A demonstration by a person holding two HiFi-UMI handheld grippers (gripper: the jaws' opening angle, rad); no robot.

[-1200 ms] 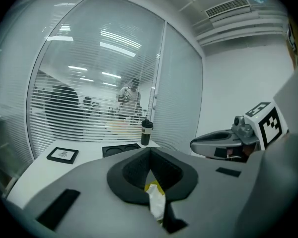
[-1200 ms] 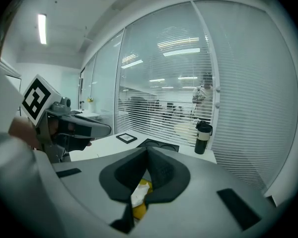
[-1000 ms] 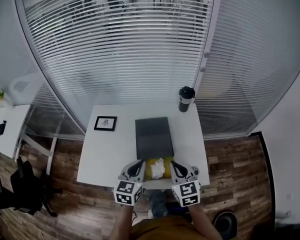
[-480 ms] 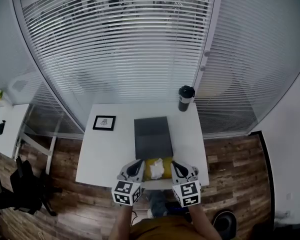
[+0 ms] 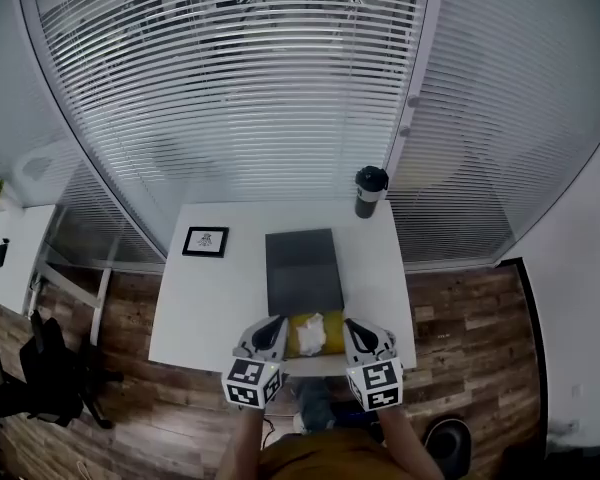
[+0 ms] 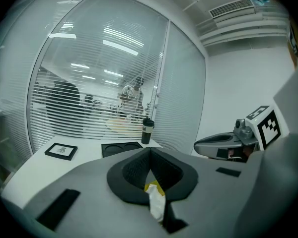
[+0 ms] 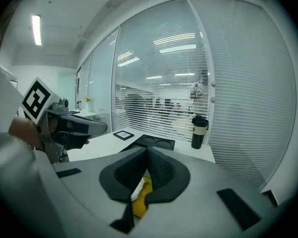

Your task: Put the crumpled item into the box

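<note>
The left gripper (image 5: 268,334) and right gripper (image 5: 358,334), both clenched empty, flank the crumpled item (image 5: 312,327) at 9 and 3 o'clock, on a yellow base (image 5: 326,344) at 6 o'clock of the dark box (image 5: 303,270); any pinch wants jaws parted first.

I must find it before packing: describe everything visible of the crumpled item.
The crumpled item is a small white wad, paper-like, creased and bunched. It lies on a yellow thing at the near edge of the white table, just short of the dark grey box, between the left tool and right tool; neither grips it.
</note>
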